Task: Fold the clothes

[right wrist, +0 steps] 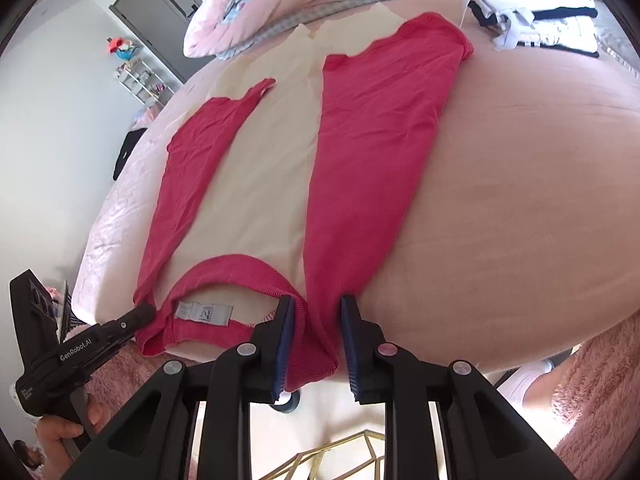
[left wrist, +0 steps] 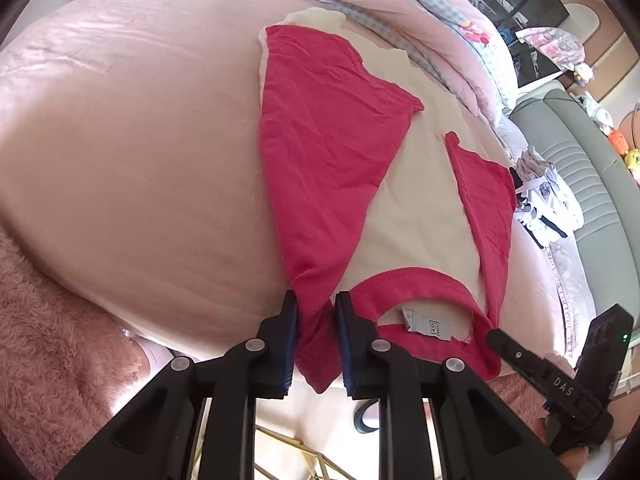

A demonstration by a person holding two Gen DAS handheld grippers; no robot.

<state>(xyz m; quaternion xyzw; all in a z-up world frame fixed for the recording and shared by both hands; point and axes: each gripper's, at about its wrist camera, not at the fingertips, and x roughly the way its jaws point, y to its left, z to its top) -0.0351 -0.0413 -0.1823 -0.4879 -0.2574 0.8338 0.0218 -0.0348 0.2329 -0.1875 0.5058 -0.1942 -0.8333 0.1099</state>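
Note:
A cream shirt (left wrist: 400,200) (right wrist: 264,184) with red sleeves and a red collar (left wrist: 408,280) (right wrist: 236,264) lies flat on the pink bed cover (left wrist: 140,140) (right wrist: 520,180). Its collar is nearest me and a white label (left wrist: 426,322) (right wrist: 204,312) shows inside it. Both sleeves are folded in along the body. My left gripper (left wrist: 316,300) is shut on the red shoulder fabric left of the collar. My right gripper (right wrist: 316,304) is shut on the red shoulder fabric right of the collar. Each wrist view also shows the other gripper's finger at the opposite shoulder.
A heaped pink quilt with checked cloth (left wrist: 420,12) (right wrist: 280,12) lies past the shirt's hem. A pile of white and navy clothes (left wrist: 540,200) (right wrist: 540,12) sits at the bed's far right. A fluffy pink blanket (left wrist: 48,340) (right wrist: 592,400) hangs below the bed edge.

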